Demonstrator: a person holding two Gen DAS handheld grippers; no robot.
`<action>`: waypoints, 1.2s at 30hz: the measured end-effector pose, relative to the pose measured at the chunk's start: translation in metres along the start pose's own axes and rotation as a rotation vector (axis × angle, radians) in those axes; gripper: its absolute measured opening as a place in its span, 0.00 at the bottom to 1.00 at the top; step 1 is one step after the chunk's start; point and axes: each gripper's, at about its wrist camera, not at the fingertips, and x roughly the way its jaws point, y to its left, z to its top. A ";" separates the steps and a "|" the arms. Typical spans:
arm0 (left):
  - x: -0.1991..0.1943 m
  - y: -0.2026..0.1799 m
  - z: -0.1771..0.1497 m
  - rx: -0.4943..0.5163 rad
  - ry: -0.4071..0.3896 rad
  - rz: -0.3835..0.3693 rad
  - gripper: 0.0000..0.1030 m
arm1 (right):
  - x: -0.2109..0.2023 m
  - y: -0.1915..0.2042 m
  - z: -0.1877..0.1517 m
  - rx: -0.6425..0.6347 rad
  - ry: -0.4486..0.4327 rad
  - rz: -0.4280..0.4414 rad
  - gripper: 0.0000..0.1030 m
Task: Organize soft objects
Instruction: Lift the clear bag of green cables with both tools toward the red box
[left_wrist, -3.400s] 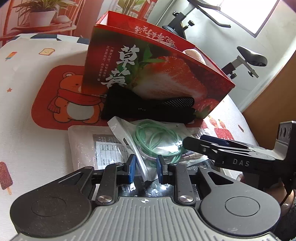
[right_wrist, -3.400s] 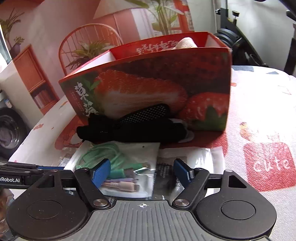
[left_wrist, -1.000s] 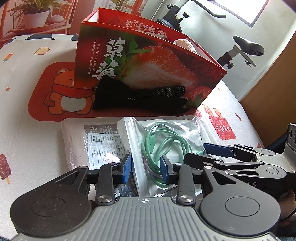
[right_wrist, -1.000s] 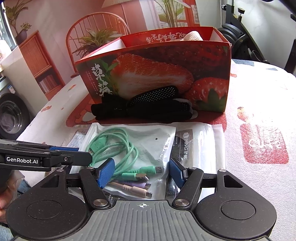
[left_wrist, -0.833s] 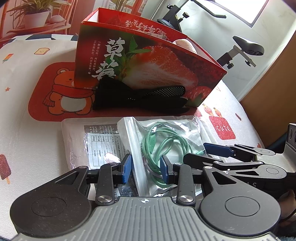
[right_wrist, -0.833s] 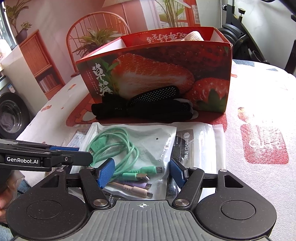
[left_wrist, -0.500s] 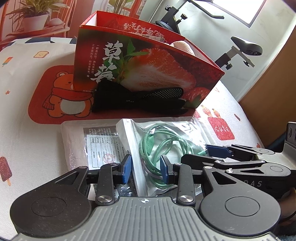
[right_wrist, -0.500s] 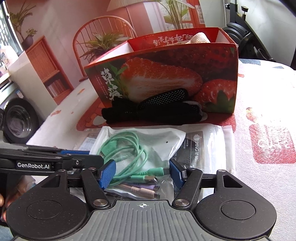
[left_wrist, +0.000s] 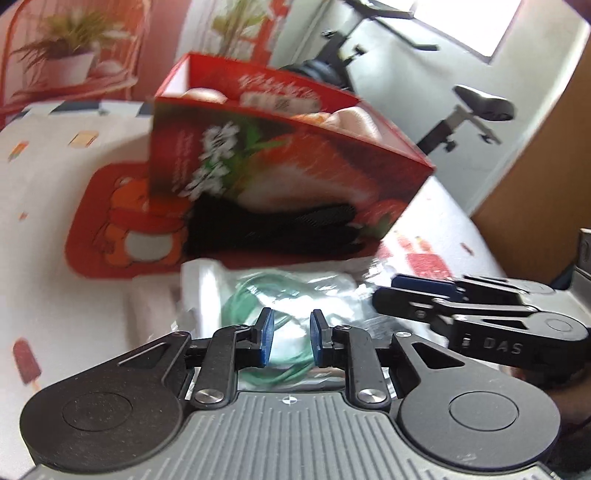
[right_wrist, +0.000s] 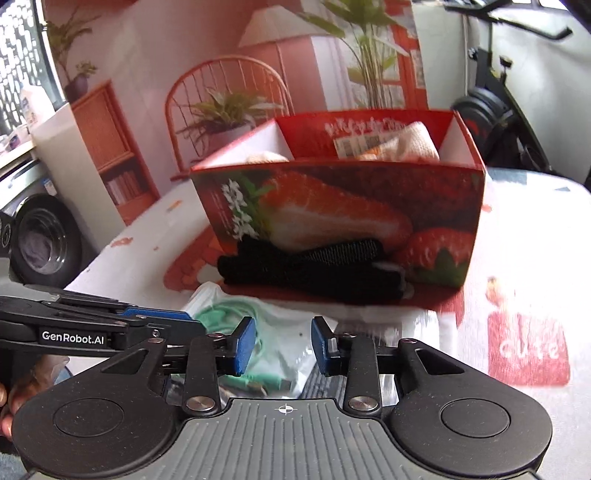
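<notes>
Now, change: both cameras sit higher and farther back than half a second ago; the open top of the strawberry box (right_wrist: 340, 206) shows from the right wrist, where earlier only its front wall did. The left view is motion-blurred, so that hand is on the move.
Cable bag: the clear bag with green cables (left_wrist: 280, 295) lies on the bench (right_wrist: 535, 236), just in front of both grippers, on top of a flat white packet (left_wrist: 155, 306). It looks slightly crumpled compared with a second ago, though the blur makes that uncertain.
Left gripper: left gripper (left_wrist: 289, 339) has narrowed a little since the last frame; a clear gap remains between its blue pads and nothing sits in it.
Right gripper: right gripper (right_wrist: 283, 345) has closed from wide to a moderate gap; empty, poised over the bag's near edge.
Black fabric: the black soft item (right_wrist: 314, 269) lies against the foot of the box's front wall, untouched, behind the bag.
Box contents: cream-coloured soft things (right_wrist: 410, 144) already sit inside, near the right end.
Meaning: the rise and pull-back with neither gripper holding anything suggests a reset between grasps, not a carry. The bag and black fabric are still outside the box, so the sorting looks partway done.
</notes>
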 end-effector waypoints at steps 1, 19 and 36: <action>0.000 0.006 0.000 -0.027 0.003 0.017 0.22 | 0.003 -0.002 -0.002 0.011 0.016 -0.009 0.32; 0.012 0.025 0.000 -0.100 0.048 -0.015 0.37 | 0.031 -0.007 -0.017 0.072 0.099 0.030 0.43; 0.011 0.013 -0.012 -0.064 0.061 -0.094 0.28 | 0.023 -0.016 -0.024 0.124 0.081 0.018 0.45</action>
